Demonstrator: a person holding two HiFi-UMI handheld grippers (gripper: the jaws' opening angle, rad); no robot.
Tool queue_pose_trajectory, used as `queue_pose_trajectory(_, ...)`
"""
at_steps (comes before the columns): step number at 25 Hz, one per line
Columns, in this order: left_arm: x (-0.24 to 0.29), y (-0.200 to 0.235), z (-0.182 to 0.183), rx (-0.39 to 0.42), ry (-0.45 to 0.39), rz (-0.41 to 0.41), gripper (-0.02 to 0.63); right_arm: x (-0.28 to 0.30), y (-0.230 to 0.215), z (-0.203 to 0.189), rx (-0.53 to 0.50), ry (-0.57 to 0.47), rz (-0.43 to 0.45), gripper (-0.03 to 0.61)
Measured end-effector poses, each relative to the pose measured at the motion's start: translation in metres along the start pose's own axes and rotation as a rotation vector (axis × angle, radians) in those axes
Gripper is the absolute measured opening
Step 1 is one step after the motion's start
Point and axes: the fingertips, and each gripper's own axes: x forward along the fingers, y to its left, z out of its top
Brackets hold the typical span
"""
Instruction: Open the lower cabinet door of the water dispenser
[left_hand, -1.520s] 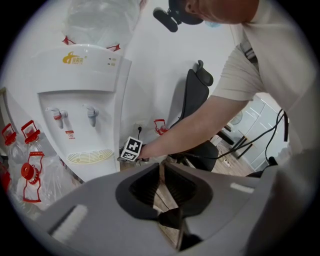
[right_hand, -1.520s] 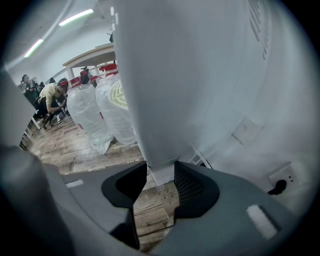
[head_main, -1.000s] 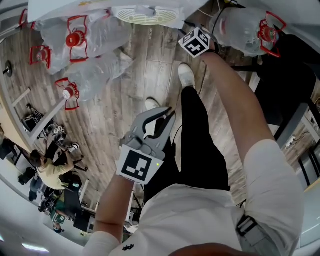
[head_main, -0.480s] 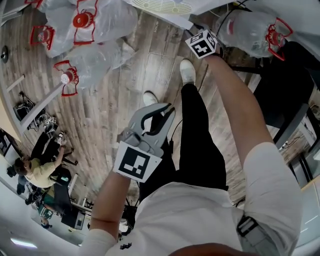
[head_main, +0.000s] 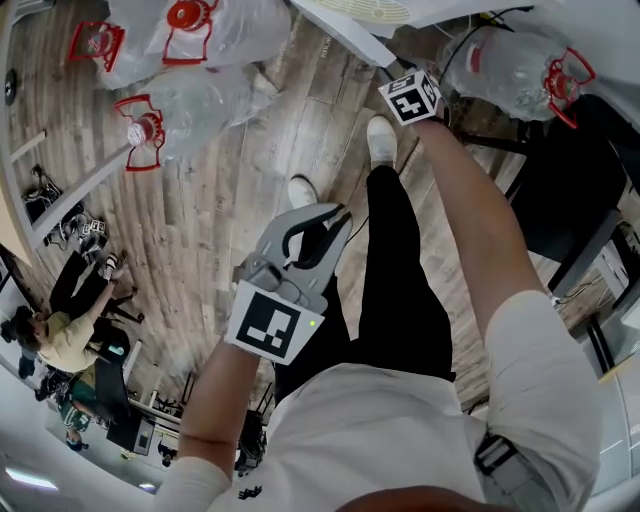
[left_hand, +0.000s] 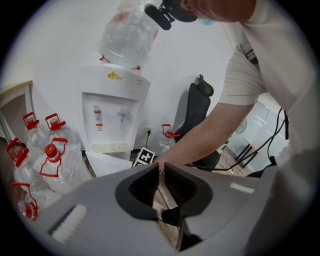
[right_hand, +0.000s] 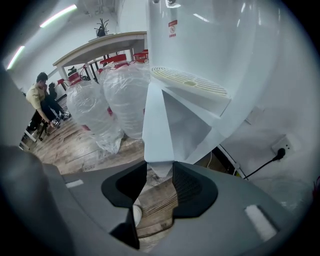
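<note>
The white water dispenser stands against the wall, with a bottle on top in the left gripper view. Its lower cabinet door is swung outward and shows edge-on. My right gripper is shut on the door's lower corner. In the head view the right gripper reaches out to the door at the top edge. My left gripper hangs over the person's legs, shut and holding nothing, well back from the dispenser. The left gripper points toward the door.
Several big water bottles with red caps lie on the wooden floor at the dispenser's left, and another stands at its right. A black chair is at the right. A cable runs to a wall socket. A person sits far left.
The head view has swung, so the dispenser and bottles slid toward the upper right. The right gripper stays at the door's edge. The left gripper has hardly moved.
</note>
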Motion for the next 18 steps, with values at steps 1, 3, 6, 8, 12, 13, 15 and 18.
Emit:
queue_pose_trajectory(1,-0.003,0.001,-0.002,-0.001,-0.002,0.003,0.06,0.0,0.003,0.0,0.003,0.002,-0.002,0.153)
queue_pose_trajectory(3,-0.009,0.001,-0.006,-0.002,-0.005,0.007,0.06,0.0,0.01,-0.002,0.007,0.007,-0.002,0.153)
queue_pose_trajectory(6,-0.019,0.002,-0.013,-0.009,-0.014,0.015,0.06,0.001,0.024,-0.005,0.003,0.016,0.005,0.152)
queue_pose_trajectory(8,-0.025,0.002,-0.017,-0.013,-0.019,0.022,0.06,0.001,0.033,-0.006,-0.002,0.021,0.008,0.149)
queue_pose_trajectory(12,-0.038,0.004,-0.025,-0.022,-0.035,0.04,0.06,0.0,0.053,-0.004,0.003,0.027,0.016,0.139)
queue_pose_trajectory(13,-0.041,0.005,-0.026,-0.026,-0.039,0.047,0.06,0.0,0.058,-0.003,0.007,0.025,0.017,0.134)
queue_pose_trajectory(15,-0.048,0.007,-0.03,-0.036,-0.047,0.061,0.06,-0.001,0.068,-0.001,0.011,0.02,0.021,0.129)
queue_pose_trajectory(18,-0.059,0.009,-0.036,-0.042,-0.056,0.078,0.06,0.0,0.084,0.001,-0.003,0.022,0.032,0.129)
